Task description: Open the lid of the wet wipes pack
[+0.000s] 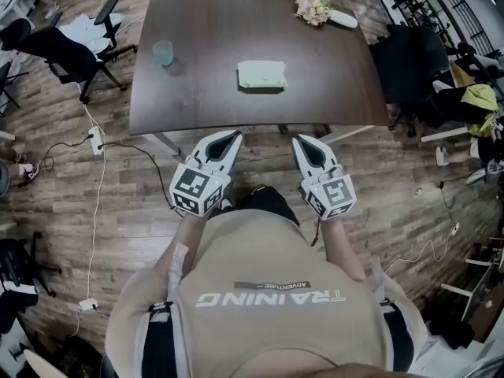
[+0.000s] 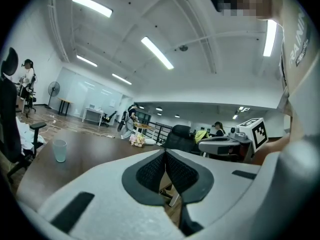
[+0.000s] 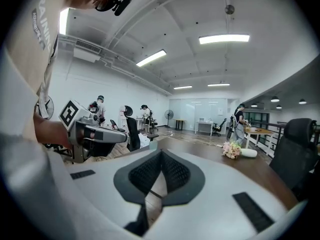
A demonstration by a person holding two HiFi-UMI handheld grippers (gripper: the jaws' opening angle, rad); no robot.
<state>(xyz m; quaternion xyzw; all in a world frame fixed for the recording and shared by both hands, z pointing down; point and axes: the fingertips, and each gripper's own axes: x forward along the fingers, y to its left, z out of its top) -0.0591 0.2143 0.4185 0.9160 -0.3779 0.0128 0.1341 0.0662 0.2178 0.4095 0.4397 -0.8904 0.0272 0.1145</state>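
The pale green wet wipes pack lies flat in the middle of the dark brown table, its lid down. Both grippers hang short of the table's near edge, over the wooden floor. My left gripper is shut and holds nothing, tips pointing toward the table. My right gripper is likewise shut and holds nothing. In the left gripper view the jaws meet at the tips; in the right gripper view they also touch. The pack is hidden behind the jaws in both gripper views.
A translucent green cup stands at the table's left side, also seen as a cup. A flower bouquet lies at the far right corner. Office chairs flank the table, and cables run on the floor.
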